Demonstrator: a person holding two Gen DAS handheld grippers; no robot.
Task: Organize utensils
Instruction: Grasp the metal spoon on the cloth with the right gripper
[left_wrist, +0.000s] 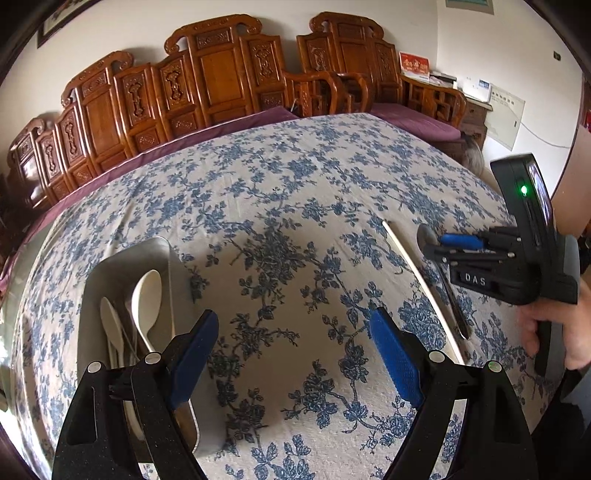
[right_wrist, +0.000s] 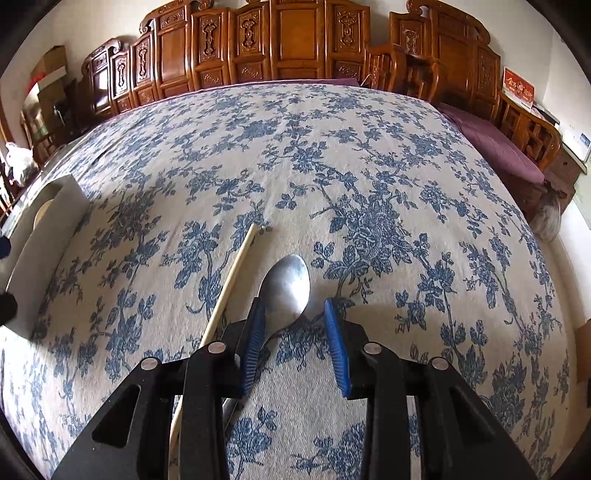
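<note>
A metal spoon (right_wrist: 286, 280) lies on the blue-flowered tablecloth, its bowl pointing away and its handle running back under my right gripper (right_wrist: 293, 306). That gripper hovers just above the spoon's neck, its blue pads on either side and not touching it. A pale chopstick (right_wrist: 229, 288) lies just left of the spoon. In the left wrist view the spoon (left_wrist: 456, 306), the chopstick (left_wrist: 417, 280) and the right gripper (left_wrist: 434, 245) are at the right. My left gripper (left_wrist: 293, 325) is open and empty over bare cloth, beside a metal tray (left_wrist: 173, 273) holding white spoons (left_wrist: 147, 295).
The tray (right_wrist: 44, 236) stands at the table's left edge. A carved wooden bench (left_wrist: 221, 81) with a purple cushion (left_wrist: 417, 118) runs behind the table. A person's hand (left_wrist: 546, 325) grips the right tool's handle.
</note>
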